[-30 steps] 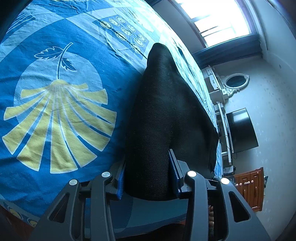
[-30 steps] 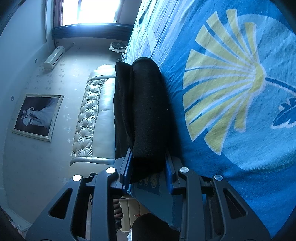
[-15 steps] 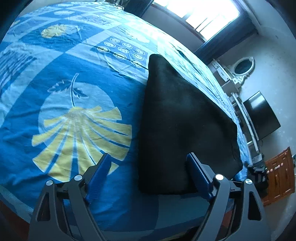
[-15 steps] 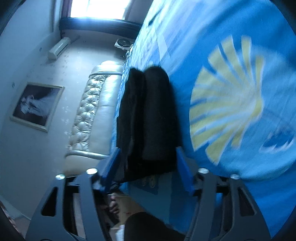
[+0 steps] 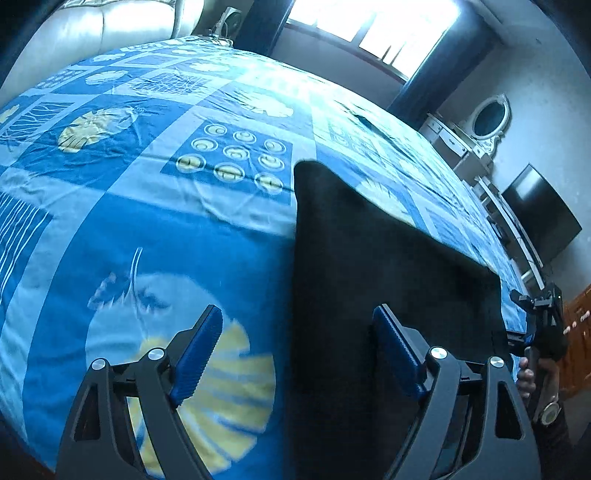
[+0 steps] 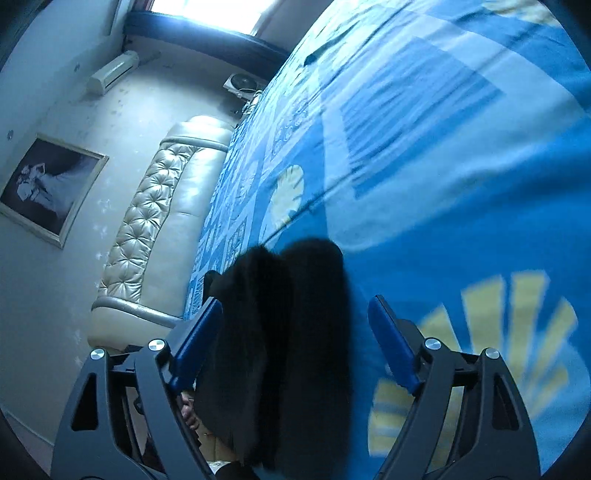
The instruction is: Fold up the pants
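The black folded pants (image 5: 369,266) lie flat on the blue patterned bedspread (image 5: 166,221) near the bed's front edge. My left gripper (image 5: 297,325) hovers open above their near left edge; neither blue pad touches the cloth. In the right wrist view the pants (image 6: 288,332) show as a thick, blurred folded stack. My right gripper (image 6: 295,310) straddles that stack with its jaws still opening, both pads clear of the fabric. A person's hand (image 5: 526,373) shows at the pants' far right end.
A padded cream headboard (image 6: 159,229) runs along the bed's far end under a bright window (image 5: 369,26). A dark TV (image 5: 539,210), a white dresser with an oval mirror (image 5: 487,118) and a wooden cabinet (image 5: 580,332) stand right of the bed. A framed picture (image 6: 48,184) hangs on the wall.
Both grippers were shut on the pants' ends a second ago. They have since let go, spread wide, and drawn back and up, leaving the pants lying on the bed.
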